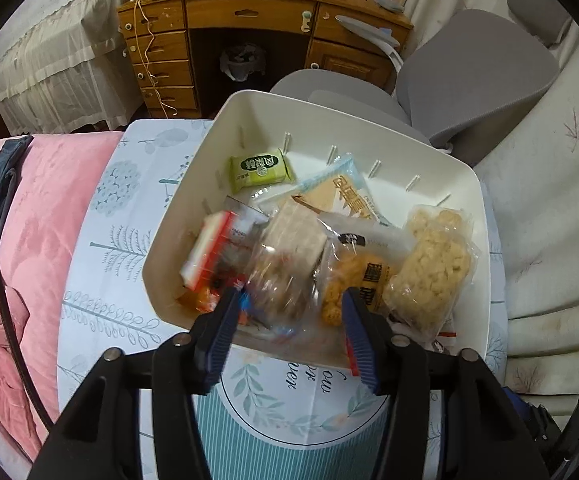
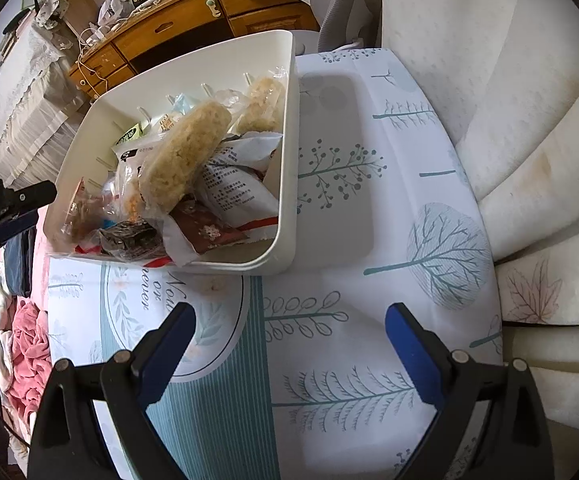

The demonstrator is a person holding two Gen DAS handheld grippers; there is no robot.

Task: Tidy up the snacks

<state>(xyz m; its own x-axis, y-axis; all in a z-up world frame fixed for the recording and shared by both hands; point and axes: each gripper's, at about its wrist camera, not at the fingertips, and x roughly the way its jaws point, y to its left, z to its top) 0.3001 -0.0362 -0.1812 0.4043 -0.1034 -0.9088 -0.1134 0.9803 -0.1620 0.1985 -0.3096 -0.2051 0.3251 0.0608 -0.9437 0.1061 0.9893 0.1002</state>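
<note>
Left tongs (image 1: pixel 289 312): jaws parted over the near rim of the white plastic bin (image 1: pixel 441 168), straddling a blurred clear-wrapped snack packet (image 1: pixel 285 252); no pinch visible, so reads as open (blur leaves contact uncertain). Right tongs (image 2: pixel 289 320): spread wide, empty, over the leaf-printed tablecloth on the table (image 2: pixel 369 320), near its front edge.

Bin sits toward the table's far-left corner, heaped with snacks: puffed rice bar in clear wrap (image 2: pixel 185 152), green packet (image 1: pixel 259 170) by the far wall.

Risks: heap stands above the rim, so a nudge could tip packets out; slick wrap may slip from the pads; pressing on the near rim could tilt the bin.
</note>
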